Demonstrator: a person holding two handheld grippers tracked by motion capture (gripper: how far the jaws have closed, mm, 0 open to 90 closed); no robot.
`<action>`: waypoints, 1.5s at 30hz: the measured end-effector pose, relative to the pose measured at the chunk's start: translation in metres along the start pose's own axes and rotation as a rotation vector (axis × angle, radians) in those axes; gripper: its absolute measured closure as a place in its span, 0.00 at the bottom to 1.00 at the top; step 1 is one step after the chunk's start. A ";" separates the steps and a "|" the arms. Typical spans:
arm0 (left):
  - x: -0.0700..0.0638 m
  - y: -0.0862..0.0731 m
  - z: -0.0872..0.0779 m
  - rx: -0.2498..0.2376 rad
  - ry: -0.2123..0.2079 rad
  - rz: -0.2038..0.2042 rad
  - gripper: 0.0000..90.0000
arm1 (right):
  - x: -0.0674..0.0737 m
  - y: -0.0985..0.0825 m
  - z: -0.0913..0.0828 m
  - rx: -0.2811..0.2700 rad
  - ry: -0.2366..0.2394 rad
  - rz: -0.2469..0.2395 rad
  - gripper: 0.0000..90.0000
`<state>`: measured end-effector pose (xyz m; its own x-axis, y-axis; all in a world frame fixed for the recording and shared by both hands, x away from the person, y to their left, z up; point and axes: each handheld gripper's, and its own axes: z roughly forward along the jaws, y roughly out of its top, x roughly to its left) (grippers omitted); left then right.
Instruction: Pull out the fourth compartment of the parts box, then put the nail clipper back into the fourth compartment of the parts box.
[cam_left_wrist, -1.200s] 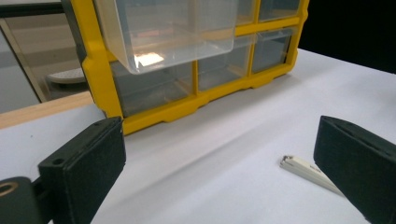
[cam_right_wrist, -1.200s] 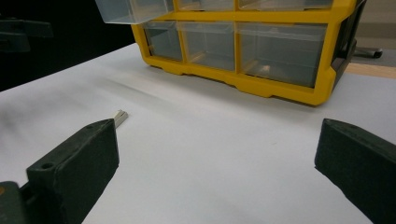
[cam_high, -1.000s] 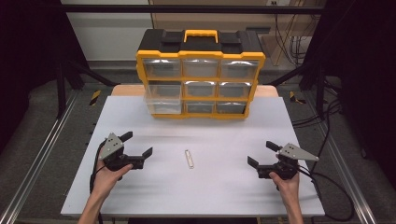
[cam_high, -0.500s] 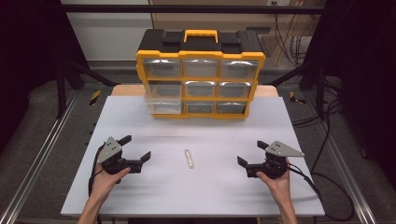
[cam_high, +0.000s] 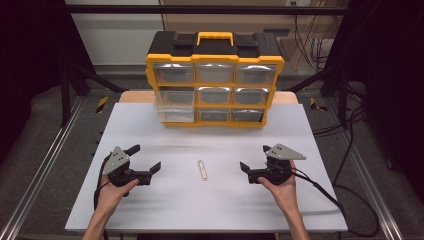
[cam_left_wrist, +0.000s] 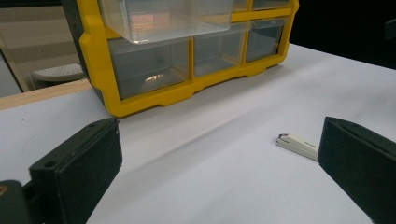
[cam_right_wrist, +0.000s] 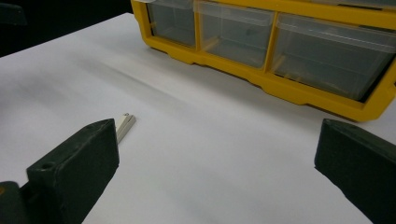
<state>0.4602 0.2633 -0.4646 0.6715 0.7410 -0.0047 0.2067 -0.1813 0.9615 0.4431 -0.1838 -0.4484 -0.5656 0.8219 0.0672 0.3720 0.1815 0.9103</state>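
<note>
White table (cam_high: 150, 210), small clip (cam_high: 202, 169) between tools.

We're looking at a lab or workshop test bench: a white table (cam_high: 150, 210) is sitting inside a black metal frame (cam_high: 65, 85), aluminium rails (cam_high: 45, 155) are running along both sides, cables (cam_high: 350, 165) are trailing over the grey floor, and a yellow parts organiser (cam_high: 215, 80) with clear drawers is standing at the back.
</note>
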 end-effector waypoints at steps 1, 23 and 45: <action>0.000 0.000 0.000 -0.001 0.000 0.000 0.00 | 0.002 0.002 0.002 0.000 0.002 -0.003 0.00; 0.002 -0.003 0.001 0.001 -0.019 -0.008 0.00 | 0.046 0.036 0.051 0.111 0.033 -0.045 0.01; 0.004 -0.004 0.002 0.006 -0.016 -0.003 0.00 | 0.083 0.032 0.109 0.256 0.053 -0.120 0.08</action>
<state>0.4630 0.2658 -0.4692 0.6824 0.7309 -0.0116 0.2128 -0.1834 0.9597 0.4888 -0.0511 -0.4579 -0.6519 0.7583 -0.0076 0.4700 0.4119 0.7806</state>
